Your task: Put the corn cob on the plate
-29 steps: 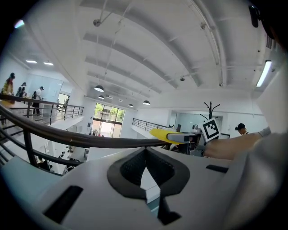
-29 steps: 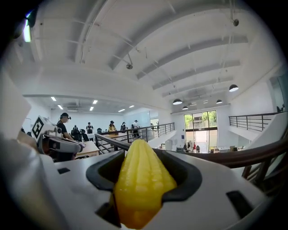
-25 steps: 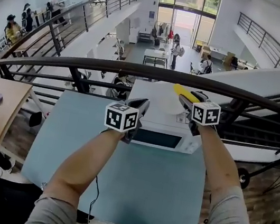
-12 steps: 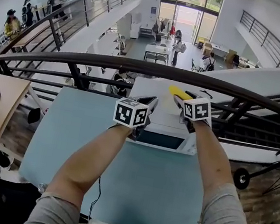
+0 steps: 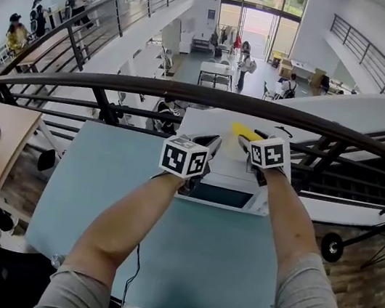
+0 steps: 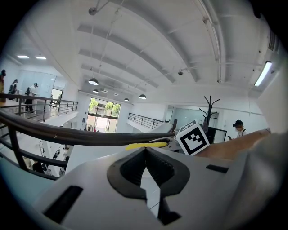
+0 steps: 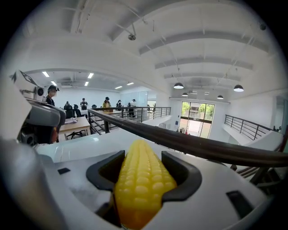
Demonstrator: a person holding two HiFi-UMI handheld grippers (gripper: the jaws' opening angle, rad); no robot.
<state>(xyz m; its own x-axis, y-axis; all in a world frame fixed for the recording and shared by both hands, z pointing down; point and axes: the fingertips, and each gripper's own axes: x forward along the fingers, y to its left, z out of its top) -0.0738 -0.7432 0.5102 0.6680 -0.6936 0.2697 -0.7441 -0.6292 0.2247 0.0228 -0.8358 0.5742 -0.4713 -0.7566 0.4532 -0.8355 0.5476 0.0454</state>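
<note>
The yellow corn cob (image 5: 245,131) sticks out ahead of my right gripper (image 5: 248,140), which is shut on it. In the right gripper view the corn cob (image 7: 141,179) fills the space between the two dark pads. It hangs just over a white plate (image 5: 232,149) on top of a white microwave (image 5: 220,189). My left gripper (image 5: 209,145) hovers over the microwave's left front, shut and holding nothing. In the left gripper view its jaws (image 6: 145,149) meet at the tips, with the corn cob (image 6: 145,145) and the right gripper's marker cube (image 6: 194,138) beyond.
The microwave stands at the far edge of a teal table (image 5: 111,194). A dark handrail (image 5: 202,98) runs across just behind it, with an open drop to a lower floor beyond. A black cable (image 5: 133,264) lies on the table near its front edge.
My right gripper has come down and a little left with the corn cob, closer to the plate. The left gripper has shifted slightly right.
</note>
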